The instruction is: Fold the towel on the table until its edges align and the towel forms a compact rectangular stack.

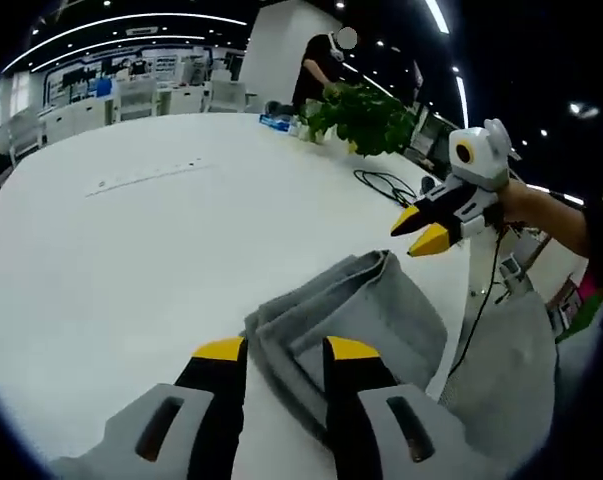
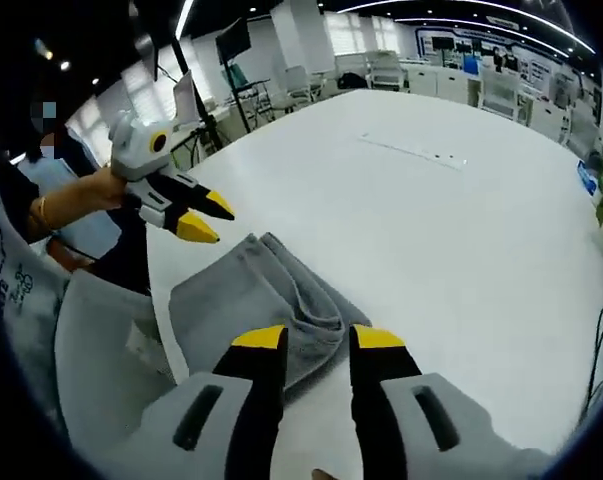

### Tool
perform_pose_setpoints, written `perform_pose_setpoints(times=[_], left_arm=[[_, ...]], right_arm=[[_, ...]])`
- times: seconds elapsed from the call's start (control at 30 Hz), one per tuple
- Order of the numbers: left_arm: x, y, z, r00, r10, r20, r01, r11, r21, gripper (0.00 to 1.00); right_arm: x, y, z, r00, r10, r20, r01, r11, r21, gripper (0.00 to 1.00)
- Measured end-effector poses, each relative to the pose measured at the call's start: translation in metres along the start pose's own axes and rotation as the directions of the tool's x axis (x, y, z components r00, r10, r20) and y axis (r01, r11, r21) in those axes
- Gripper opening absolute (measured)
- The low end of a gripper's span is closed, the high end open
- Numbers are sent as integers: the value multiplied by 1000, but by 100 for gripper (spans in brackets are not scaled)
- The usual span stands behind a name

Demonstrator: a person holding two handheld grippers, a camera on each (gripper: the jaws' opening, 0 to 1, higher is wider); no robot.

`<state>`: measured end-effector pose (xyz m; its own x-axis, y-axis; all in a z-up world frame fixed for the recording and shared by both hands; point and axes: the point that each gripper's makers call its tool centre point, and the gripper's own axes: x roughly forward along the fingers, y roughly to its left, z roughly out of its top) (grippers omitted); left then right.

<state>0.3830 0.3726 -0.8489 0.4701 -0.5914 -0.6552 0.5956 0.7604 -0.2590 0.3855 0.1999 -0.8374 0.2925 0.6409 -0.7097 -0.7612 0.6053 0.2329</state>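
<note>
The grey folded cloth towel (image 1: 356, 315) lies low and centre in both views on the white worktop (image 1: 131, 250). The left gripper (image 1: 286, 348) and right gripper (image 2: 319, 337) hover above it, yellow-tipped fingers (image 2: 260, 337) narrowly parted, holding nothing.

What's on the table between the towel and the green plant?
Just bare white table in the left gripper view, from the grey towel up to the plant.
</note>
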Motion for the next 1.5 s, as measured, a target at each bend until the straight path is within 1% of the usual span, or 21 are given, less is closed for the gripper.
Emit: perform_pose_setpoints(times=[0.2,0.27,0.33,0.4,0.47,0.63,0.7,0.73,0.83,0.93,1.03,1.2,1.33,1.5], left_arm=[[-3,-8,-12,1000,-11,2,11,1000,-27,35],[-5,-13,-14,1000,-18,17,18,1000,-5,37],[-5,-16,-17,1000,-25,15,25,1000,-7,39],[-7,-22,-19,999,-44,24,44,999,1,41],[-9,-26,-21,998,-58,28,57,998,6,43],[-10,-37,-35,997,-79,4,79,997,9,47],[-10,-41,-41,996,-88,-6,88,996,9,48],[-10,-43,-43,996,-93,-10,93,996,11,49],[-12,-52,-52,994,-108,-33,110,993,41,51],[-13,-59,-63,991,-117,-71,122,990,74,53],[-14,-64,-69,989,-119,-85,127,988,92,54],[-11,-69,-80,986,-120,-113,134,983,126,55],[-7,-72,-89,984,-114,-139,134,981,139,55],[-2,-74,-95,981,-96,-168,126,976,175,55]], right_arm=[[-3,15,-18,1000,11,4,-11,999,46,27],[-4,20,-23,1000,18,7,-18,999,51,28],[-5,28,-27,999,31,12,-32,998,47,29],[-7,37,-30,999,44,18,-45,999,30,31],[-8,42,-33,999,47,20,-47,999,13,32],[-8,54,-44,998,64,15,-64,998,-11,37],[-7,60,-50,997,72,5,-72,997,-21,38],[-6,64,-53,997,79,-3,-79,996,-39,38],[-4,71,-62,996,82,-24,-84,994,-75,41],[-2,77,-71,996,81,-48,-86,991,-106,42],[1,83,-80,994,83,-67,-91,988,-125,42],[6,89,-87,995,63,-82,-76,983,-165,43],[11,87,-92,994,33,-105,-54,977,-205,44],[19,85,-97,993,0,-119,-29,970,-242,44]])
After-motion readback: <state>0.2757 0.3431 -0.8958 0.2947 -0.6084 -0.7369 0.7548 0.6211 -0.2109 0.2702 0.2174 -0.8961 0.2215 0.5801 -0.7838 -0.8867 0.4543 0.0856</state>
